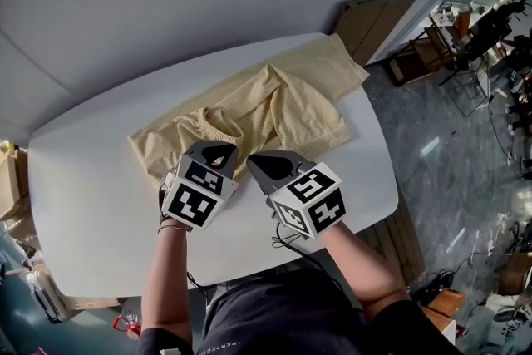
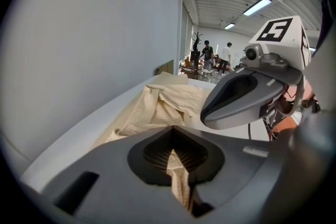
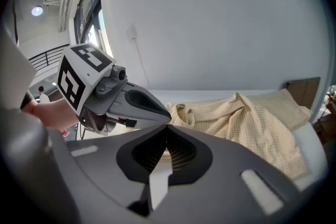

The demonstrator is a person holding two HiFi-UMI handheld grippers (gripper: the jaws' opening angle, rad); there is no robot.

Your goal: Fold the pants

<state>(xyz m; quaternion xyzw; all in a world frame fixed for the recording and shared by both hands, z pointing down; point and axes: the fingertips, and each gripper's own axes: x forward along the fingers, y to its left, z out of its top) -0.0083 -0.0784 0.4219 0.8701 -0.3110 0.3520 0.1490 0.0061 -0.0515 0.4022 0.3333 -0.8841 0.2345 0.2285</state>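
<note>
Left gripper [image 1: 214, 149]: jaws pressed together and pinching a fold of the pants [image 1: 283, 104]. In the left gripper view a strip of yellow checked cloth runs between the pads and back through the opening behind them.

Right gripper [image 1: 252, 160]: jaws likewise pressed together, with the tip at the near edge of the pants. In the right gripper view a small piece of checked yellow cloth shows between the pads at the tip. A pale sliver sits lower in the opening, and I cannot tell whether it is cloth or table.

Position of the grippers: side by side over the near middle of the white table [image 1: 91, 179], tips close together and both angled downward. The left marker cube [image 1: 198, 195] and the right marker cube [image 1: 312, 199] face the head camera. A bare forearm [image 1: 166, 278] leads to the left gripper.

Pants: pale yellow with a fine check, lying rumpled and partly bunched on the table. They stretch from the near left, just beside the left gripper, to the far right corner. One leg end there reaches the table's edge, next to a brown board [image 1: 378, 21] leaning by the wall. The cloth is creased into several ridges through the middle, and a gathered opening sits just beyond the left gripper.

Surroundings: a plain grey wall behind the table and a grey marbled floor [image 1: 432, 170] to the right. People [image 2: 207, 52] stand far off in the left gripper view.
</note>
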